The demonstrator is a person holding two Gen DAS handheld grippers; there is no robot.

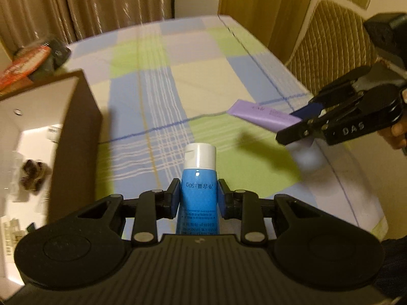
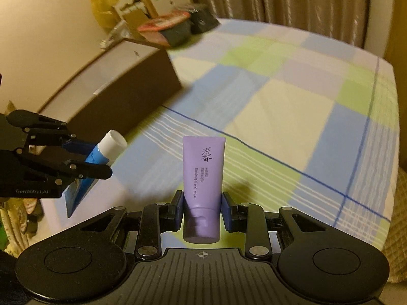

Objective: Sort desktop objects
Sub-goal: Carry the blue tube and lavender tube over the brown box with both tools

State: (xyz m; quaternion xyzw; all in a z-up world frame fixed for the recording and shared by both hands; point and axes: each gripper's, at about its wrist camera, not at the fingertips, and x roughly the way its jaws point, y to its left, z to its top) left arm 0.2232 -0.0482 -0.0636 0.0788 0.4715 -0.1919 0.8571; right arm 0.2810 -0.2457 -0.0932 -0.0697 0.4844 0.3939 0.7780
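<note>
Between the L gripper (image 1: pixel 199 197) pads: blue tube (image 1: pixel 198 190) w/ white flip cap (image 1: pixel 200 155), clamped at the shoulders just below the cap, cap pointing fwd/away, crimped end back toward the palm. Jaws narrow, both pads touching the tube, looks firm. R gripper (image 2: pixel 202 209) same deal: purple tube (image 2: pixel 203 178), pinched low near the neck, cap end toward the camera, flat crimped end pointing out. Jaws narrow, pads on both sides.

Both tubes are off the table, held in the air above the checked tablecloth (image 2: pixel 292 96), well apart from each other. R gripper shows in the L view at right w/ the purple tube sticking out sideways; L gripper shows in the R view at left, blue tube tilted up.

Outward: open brown cardboard box (image 1: pixel 73 137) at the L side of the table, white inside, something small and dark in it, too blurred to ID. Probably the sort bin; L gripper is just beside its wall, so blue tube likely goes in first. Behind the box: clutter of packets, unclear. Quilted chair back (image 1: pixel 328 48) on far right.

Judgement: mid-carry, both items grabbed, neither placed yet.
</note>
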